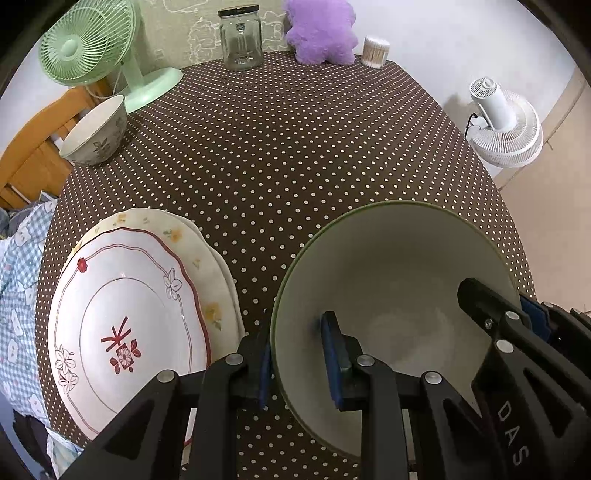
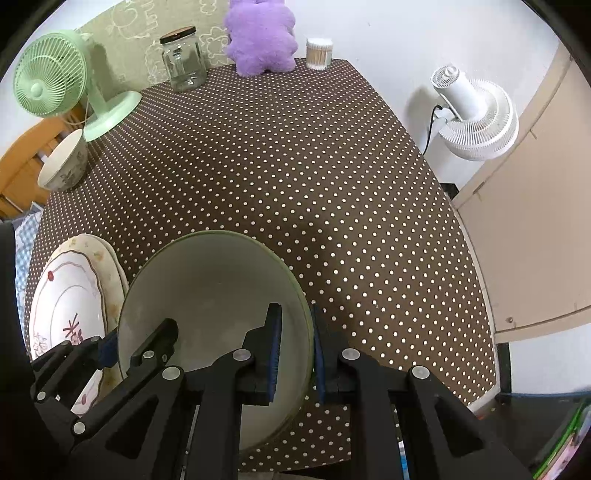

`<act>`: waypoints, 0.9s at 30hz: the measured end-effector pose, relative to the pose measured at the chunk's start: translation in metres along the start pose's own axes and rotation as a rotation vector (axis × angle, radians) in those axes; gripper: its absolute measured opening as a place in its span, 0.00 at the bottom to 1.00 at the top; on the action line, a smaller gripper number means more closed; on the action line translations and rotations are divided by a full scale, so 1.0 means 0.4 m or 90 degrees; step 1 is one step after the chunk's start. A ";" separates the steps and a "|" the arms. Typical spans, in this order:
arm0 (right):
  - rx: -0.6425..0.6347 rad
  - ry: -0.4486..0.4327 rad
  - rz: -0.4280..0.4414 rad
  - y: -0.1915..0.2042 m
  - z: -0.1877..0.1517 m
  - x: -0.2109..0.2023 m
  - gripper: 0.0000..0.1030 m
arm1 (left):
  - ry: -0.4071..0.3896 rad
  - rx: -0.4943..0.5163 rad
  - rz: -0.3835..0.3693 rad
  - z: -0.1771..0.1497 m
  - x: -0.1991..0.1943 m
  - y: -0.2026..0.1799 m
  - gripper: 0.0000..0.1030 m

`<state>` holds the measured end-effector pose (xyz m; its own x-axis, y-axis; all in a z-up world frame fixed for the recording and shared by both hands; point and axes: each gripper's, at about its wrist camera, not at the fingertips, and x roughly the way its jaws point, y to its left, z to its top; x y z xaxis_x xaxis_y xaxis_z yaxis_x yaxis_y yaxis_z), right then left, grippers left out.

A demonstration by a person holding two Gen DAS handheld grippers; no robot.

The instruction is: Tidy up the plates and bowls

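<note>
**Both grippers clamp one green-rimmed bowl above the dotted cloth**

The large bowl (image 1: 391, 295) opens upward and tips slightly toward the cameras, so its pale inside shows in both wrist views. It is round, so it has no long axis; its mouth is wider than its base.

The left gripper (image 1: 301, 363) bites the bowl's left wall near the rim, one blue-padded finger inside and the other outside, the jaws narrowed onto the wall. The right gripper (image 2: 297, 356) does the same on the opposite wall, one pad inside the bowl and the other just outside the rim. Each gripper also shows in the other's view: the right gripper at the bowl's right side in the left wrist view, the left gripper at its left side in the right wrist view.

The bowl sits at the near edge of the table (image 1: 295, 147), which is covered in a brown polka-dot cloth. Whether its base touches the cloth cannot be told. Just to its left lies a stack of plates (image 1: 129, 325), a red-trimmed floral plate on top of a cream one with yellow flowers. A smaller patterned bowl (image 1: 96, 131) stands well apart at the far left edge, near the base of a green fan (image 1: 88, 40). A glass jar (image 1: 241, 38), a purple plush toy (image 1: 319, 31) and a tub of cotton swabs (image 1: 376, 51) line the far edge.
</note>
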<state>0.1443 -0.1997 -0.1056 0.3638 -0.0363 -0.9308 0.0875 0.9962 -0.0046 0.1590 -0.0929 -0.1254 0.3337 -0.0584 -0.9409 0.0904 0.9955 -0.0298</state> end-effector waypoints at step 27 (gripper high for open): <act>-0.081 -0.024 0.117 0.002 0.046 -0.040 0.76 | -0.055 -0.065 0.040 0.006 -0.080 0.007 0.67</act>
<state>0.1556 -0.1999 -0.0839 0.3971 0.1464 -0.9060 -0.0998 0.9882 0.1160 0.1509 -0.0884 -0.0945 0.4149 0.0027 -0.9099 -0.0284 0.9995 -0.0100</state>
